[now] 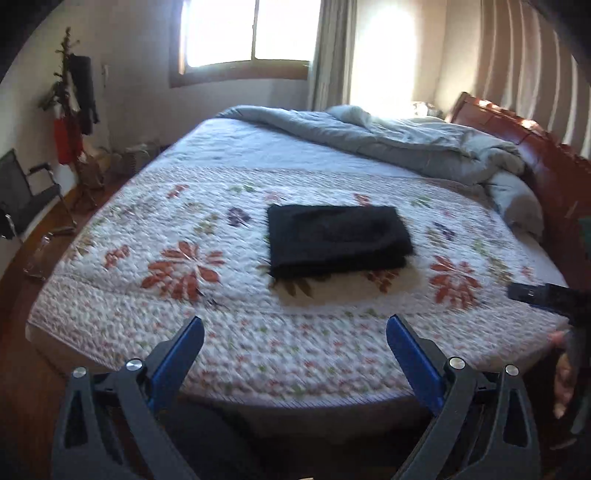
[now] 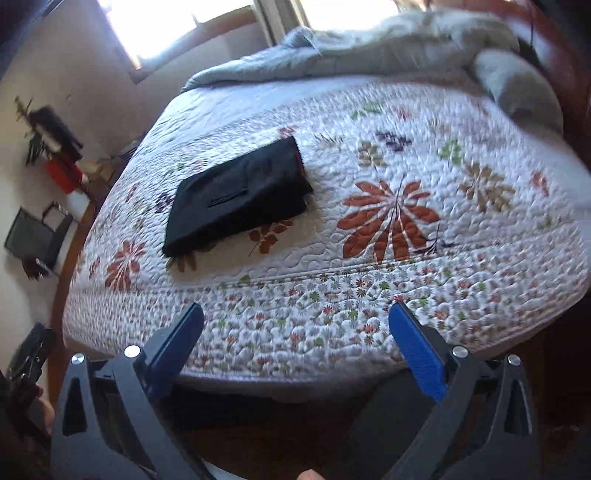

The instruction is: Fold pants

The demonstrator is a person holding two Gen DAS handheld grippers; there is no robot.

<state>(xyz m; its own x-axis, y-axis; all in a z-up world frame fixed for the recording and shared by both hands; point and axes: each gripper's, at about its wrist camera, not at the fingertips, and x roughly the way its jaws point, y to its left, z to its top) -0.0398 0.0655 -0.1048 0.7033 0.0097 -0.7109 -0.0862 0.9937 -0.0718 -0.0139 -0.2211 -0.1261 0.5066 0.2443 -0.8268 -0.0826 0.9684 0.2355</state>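
Observation:
The black pants (image 1: pixel 338 240) lie folded into a compact rectangle on the floral quilt (image 1: pixel 207 306) in the middle of the bed. In the right wrist view the same black pants (image 2: pixel 240 197) sit left of centre, with a pocket slit showing on top. My left gripper (image 1: pixel 295 325) hangs over the bed's near edge, well short of the pants, jaws wide open and empty. My right gripper (image 2: pixel 295 312) is also open and empty above the quilt's (image 2: pixel 406 288) near border. The other gripper's black body (image 1: pixel 546 295) shows at the right edge of the left wrist view.
A rumpled grey duvet (image 1: pixel 406 144) is piled at the far end by the dark wooden headboard (image 1: pixel 517 133). A coat stand (image 1: pixel 70 110) and a black chair (image 1: pixel 26 192) stand on the wooden floor to the left. A bright window (image 1: pixel 251 29) fills the far wall.

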